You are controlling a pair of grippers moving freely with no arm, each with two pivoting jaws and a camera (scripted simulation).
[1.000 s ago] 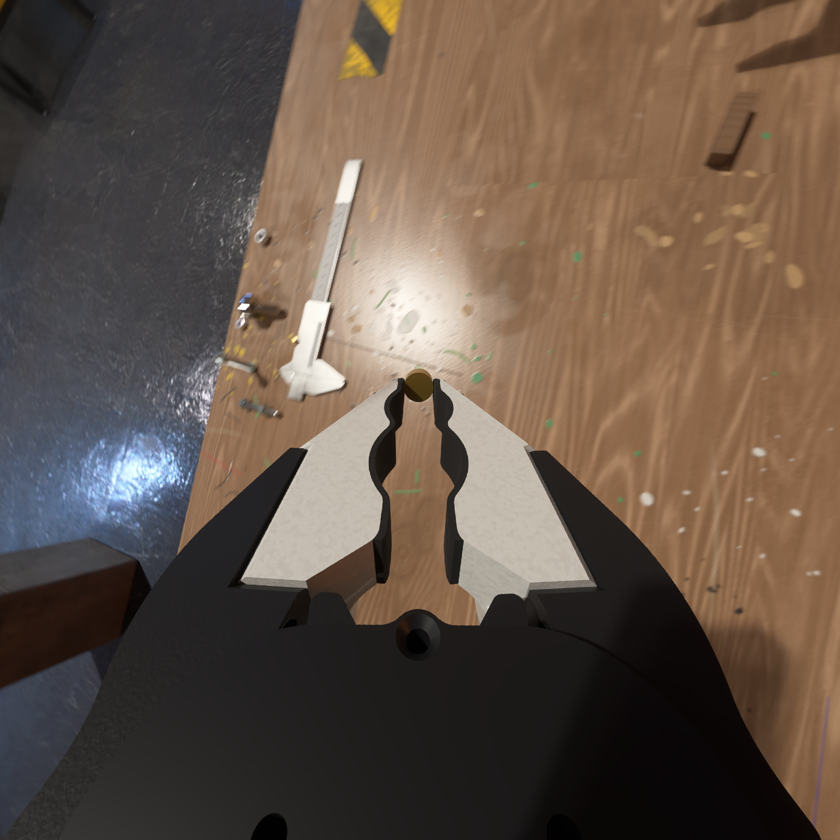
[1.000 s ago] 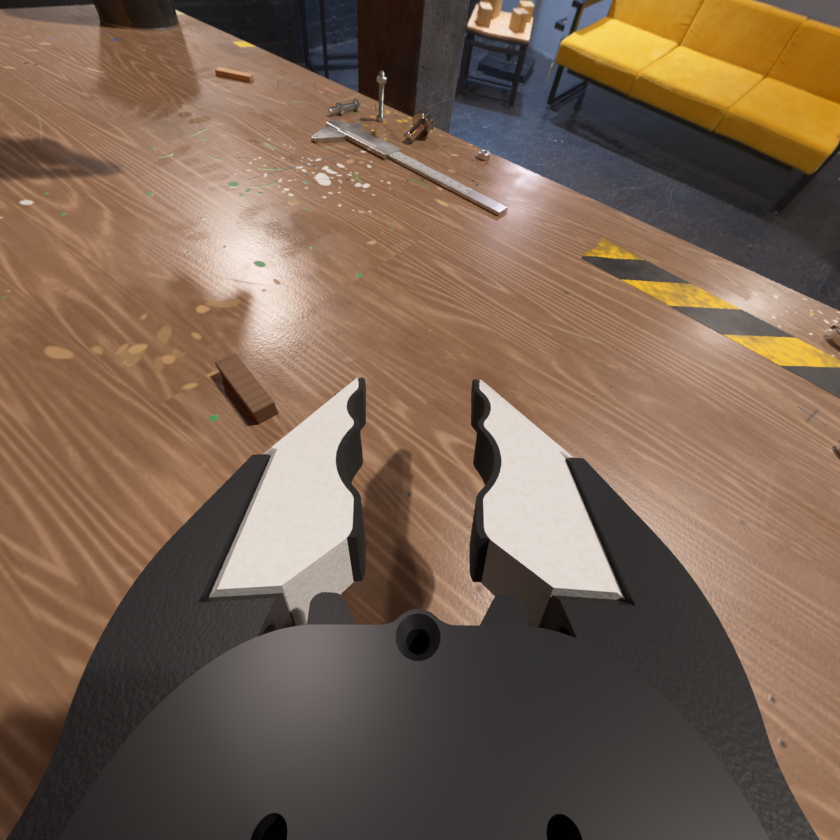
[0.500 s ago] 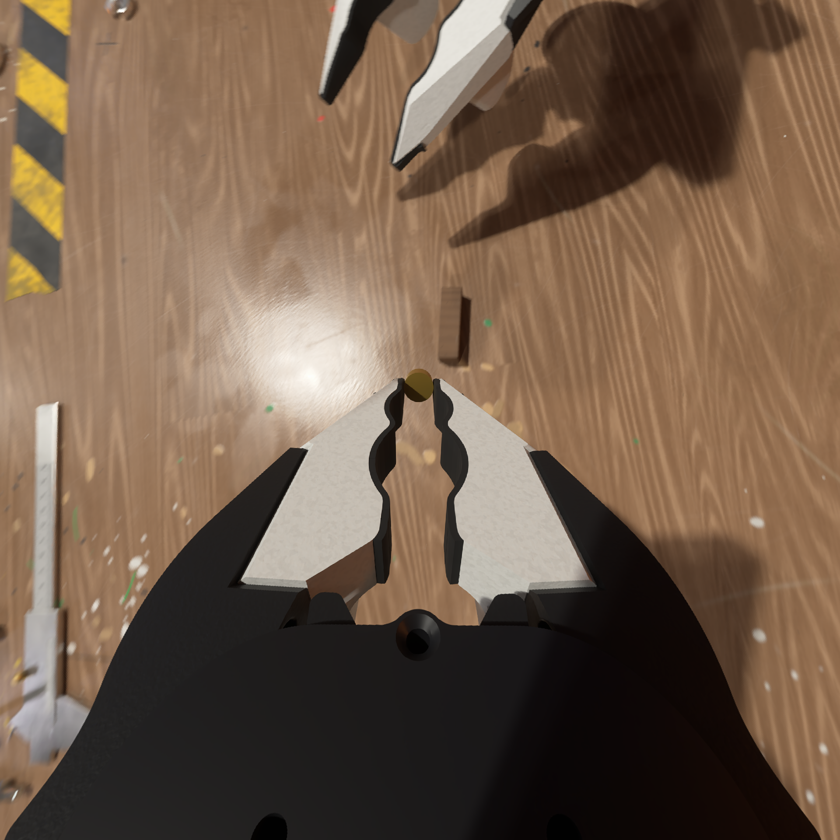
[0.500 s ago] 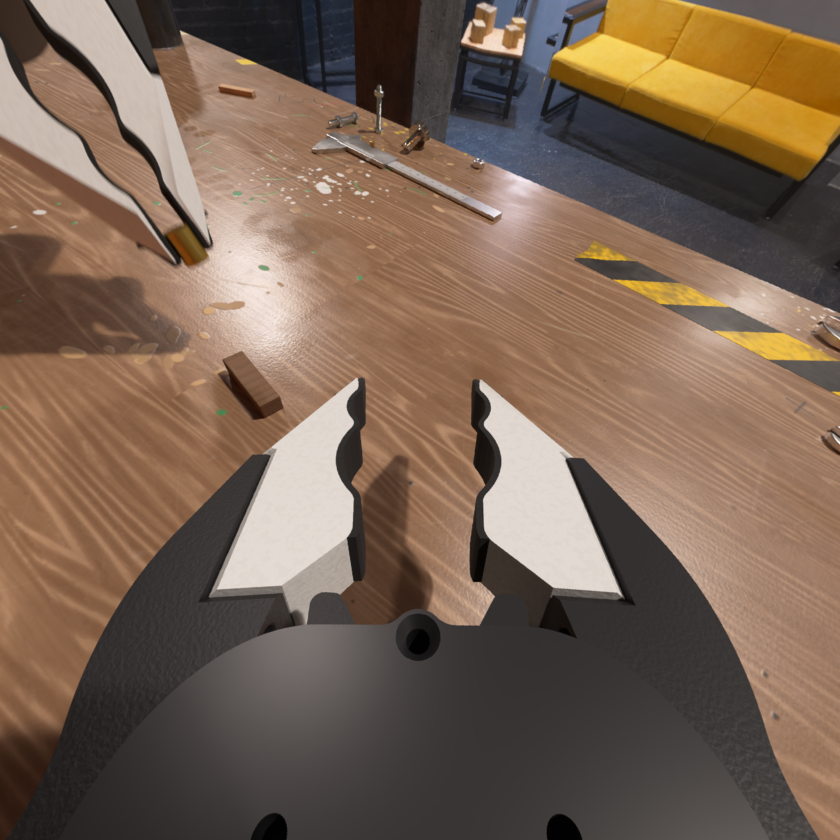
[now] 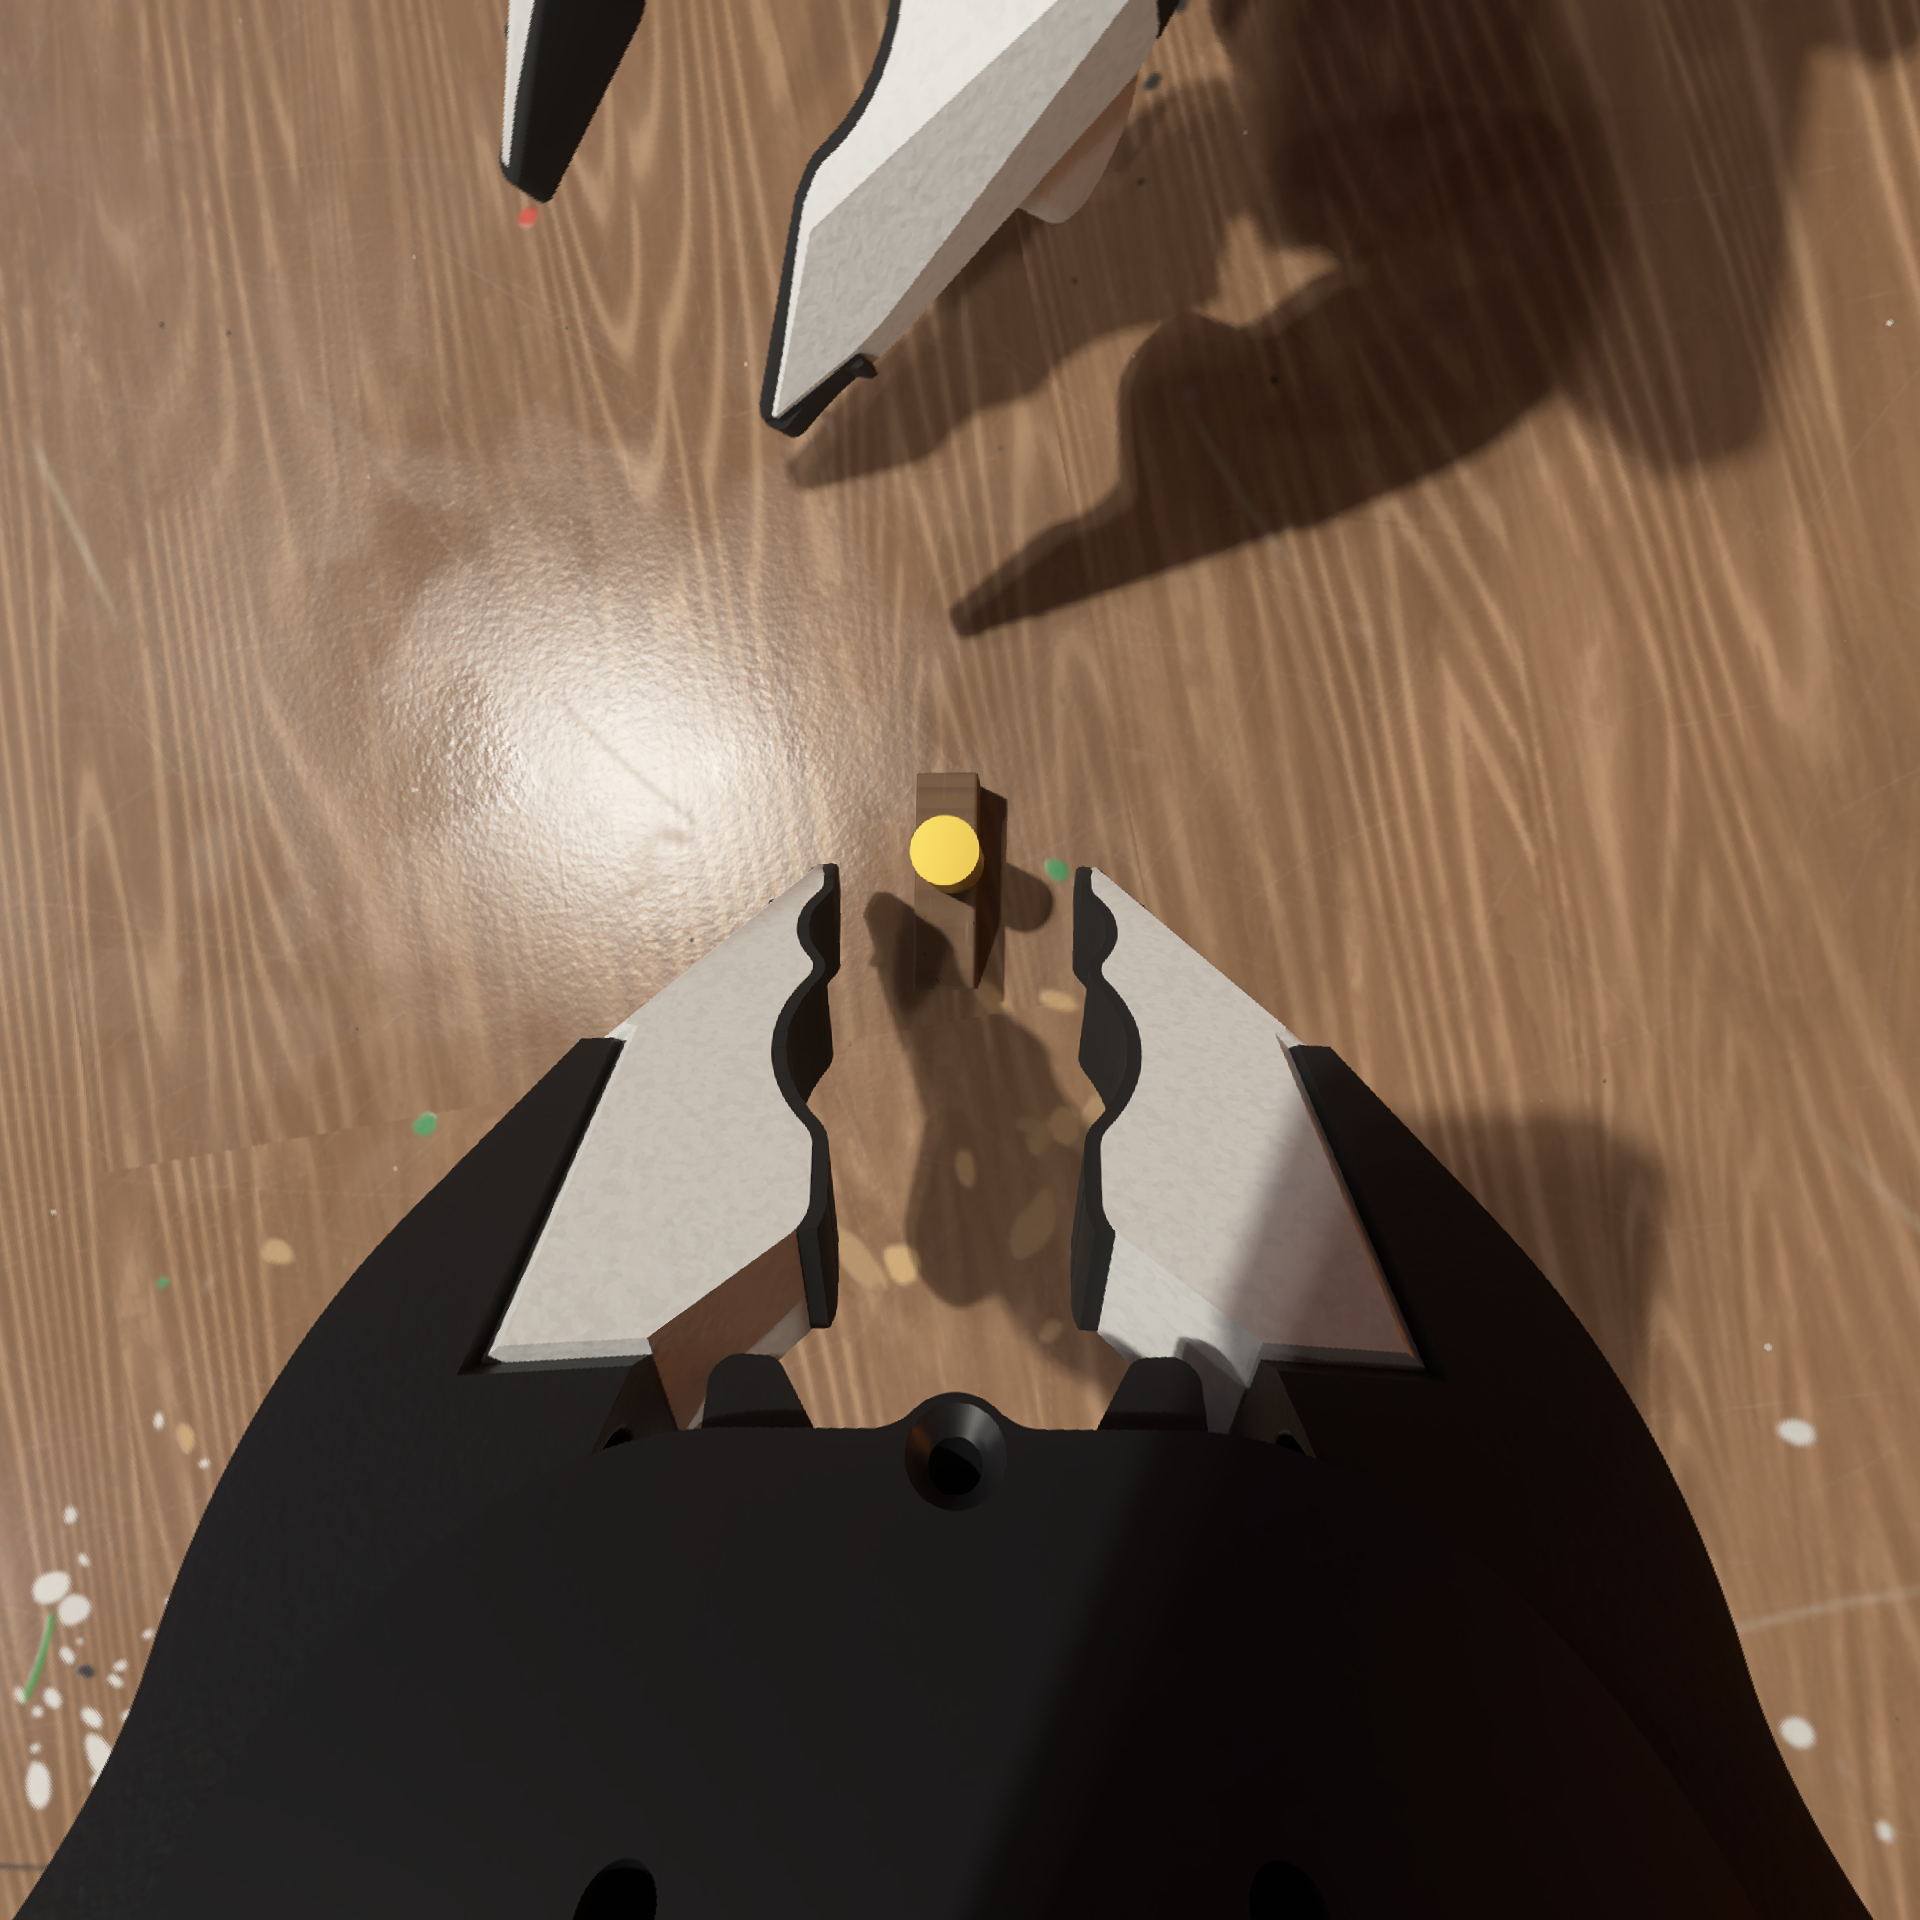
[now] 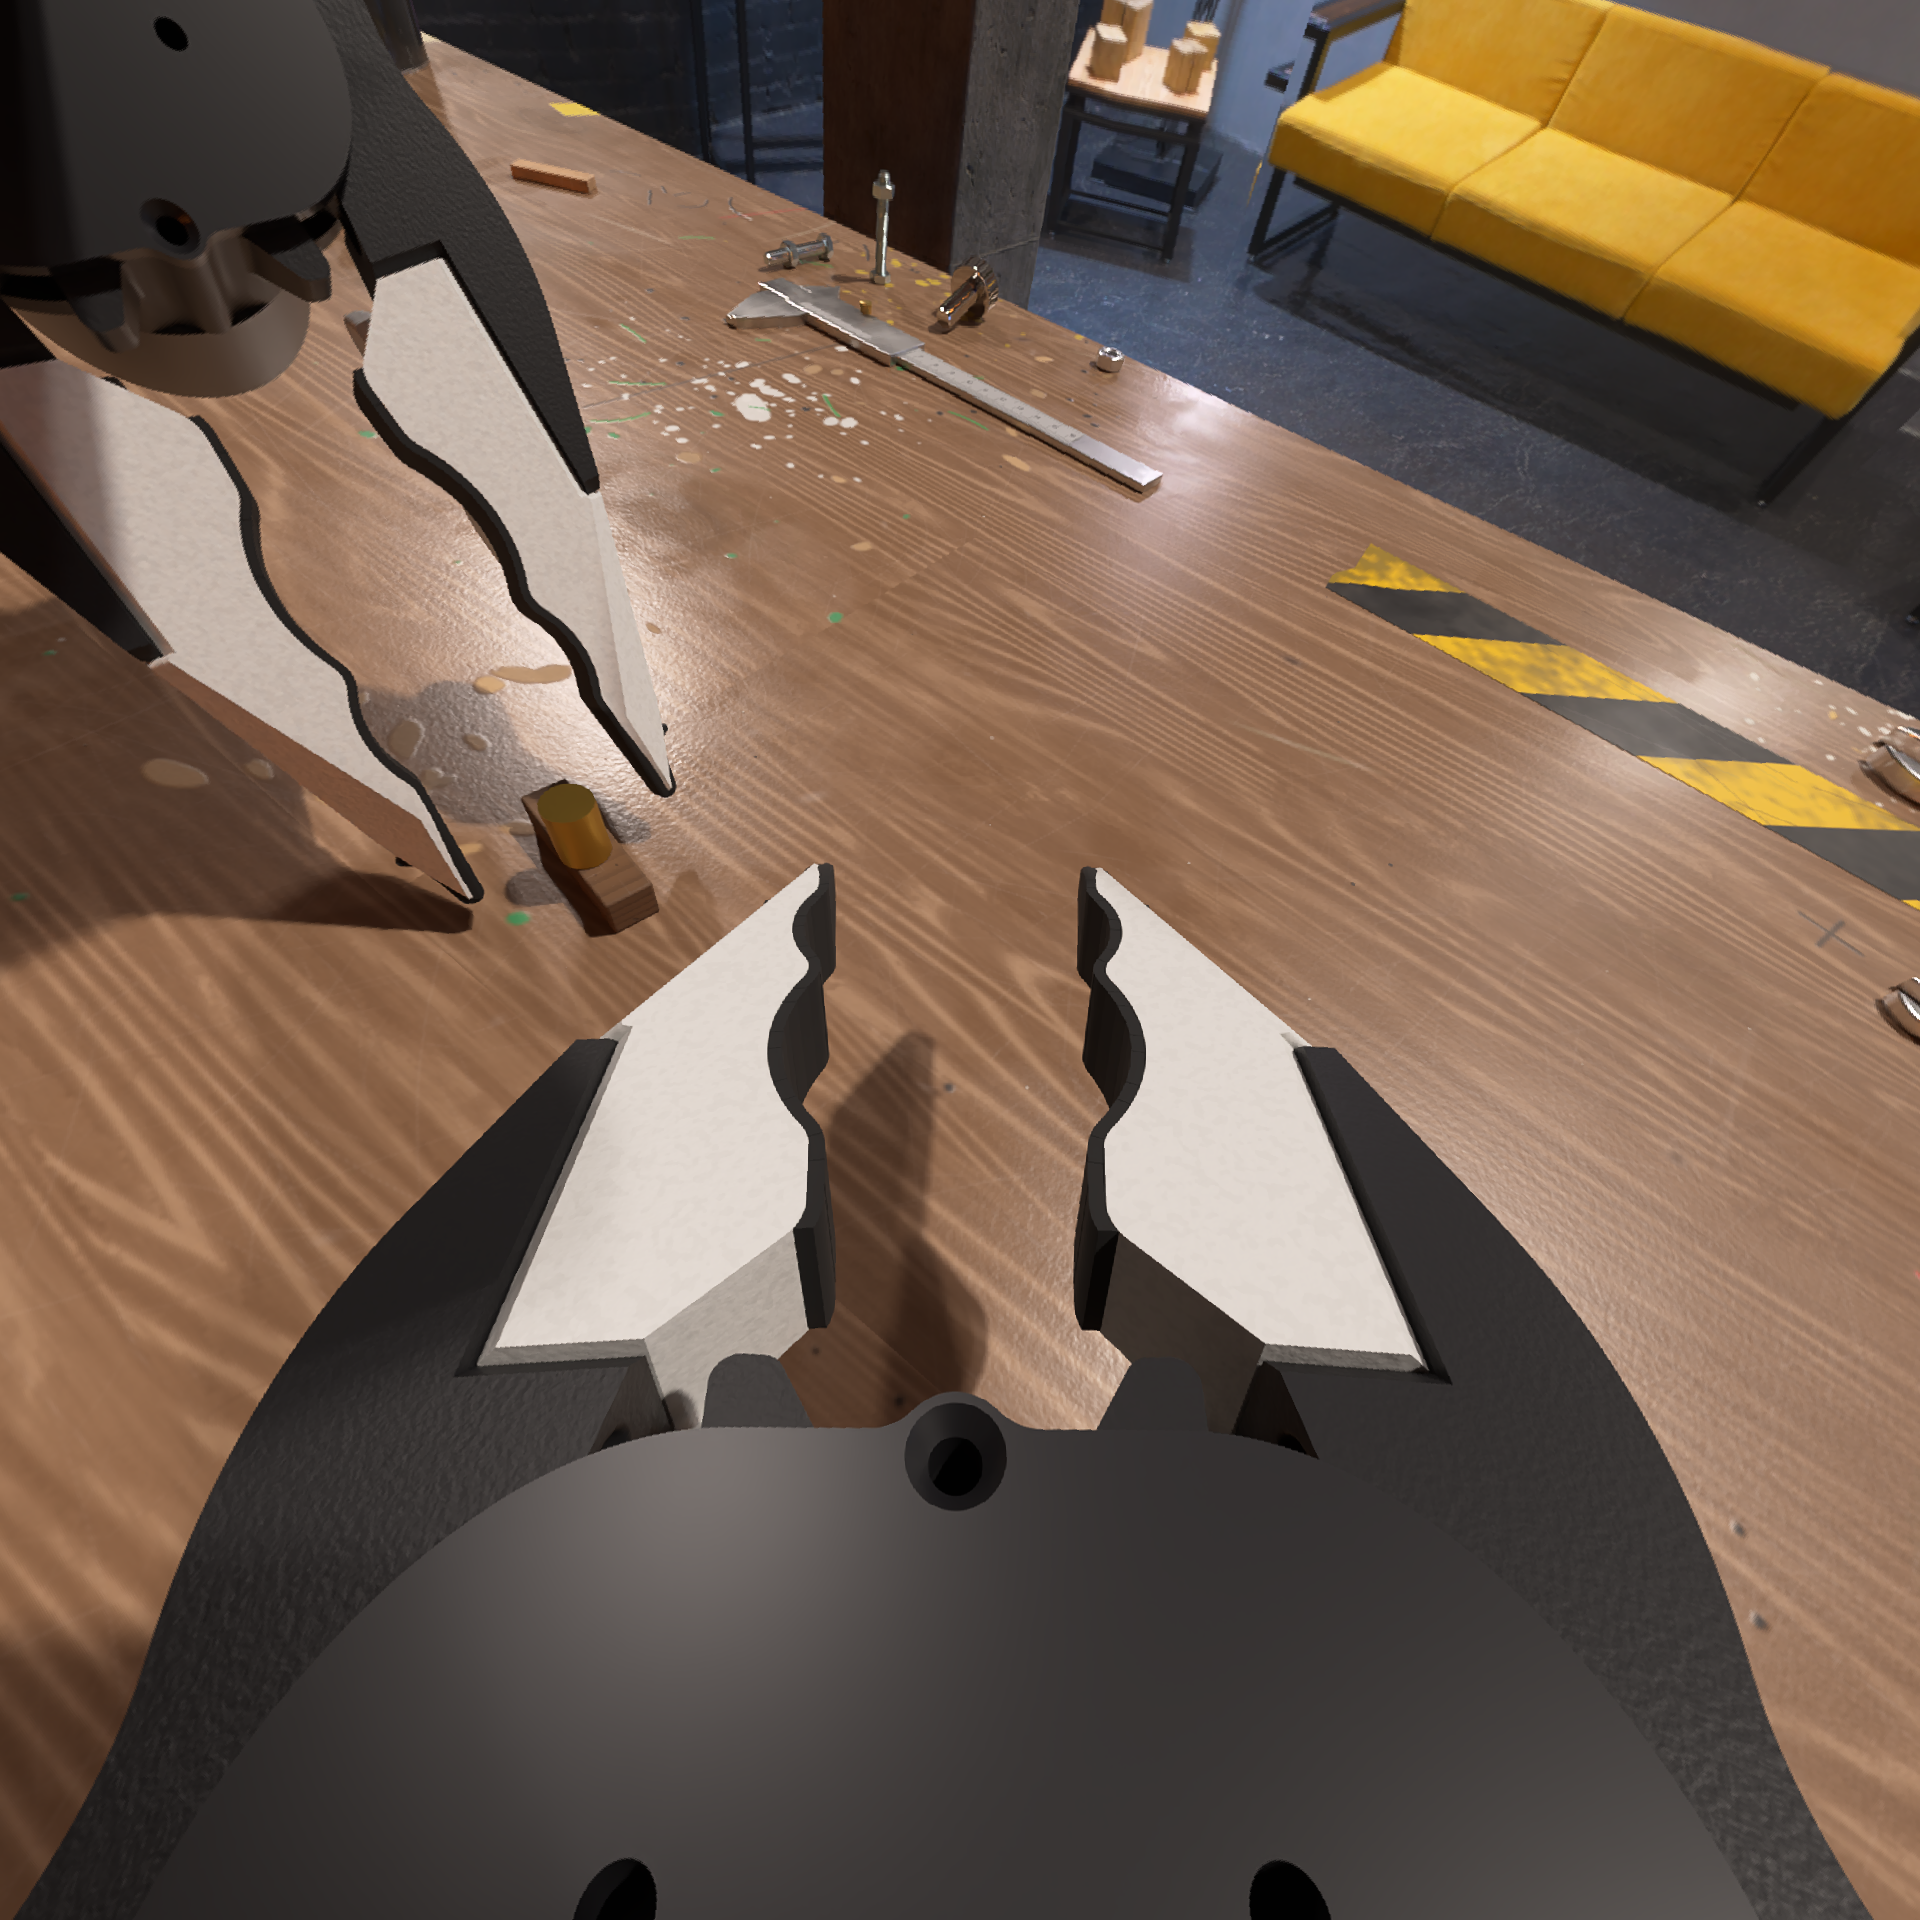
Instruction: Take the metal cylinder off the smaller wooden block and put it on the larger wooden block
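A brass-yellow metal cylinder stands upright on a small dark brown wooden block lying on the wooden table. My left gripper is open and points down over them, one fingertip on each side, touching neither. In the right wrist view the cylinder stands on the far end of the block, between the left gripper's spread fingers. My right gripper is open and empty, just right of the block; it shows at the top of the left wrist view.
A metal caliper, bolts and a light wooden strip lie farther back. Yellow-black tape marks the table near its right edge, with metal parts beside it. A yellow sofa stands beyond.
My left gripper came in over the dark block with the cylinder, opened and let it go; the cylinder now stands on the block. The right gripper stayed open and barely moved.
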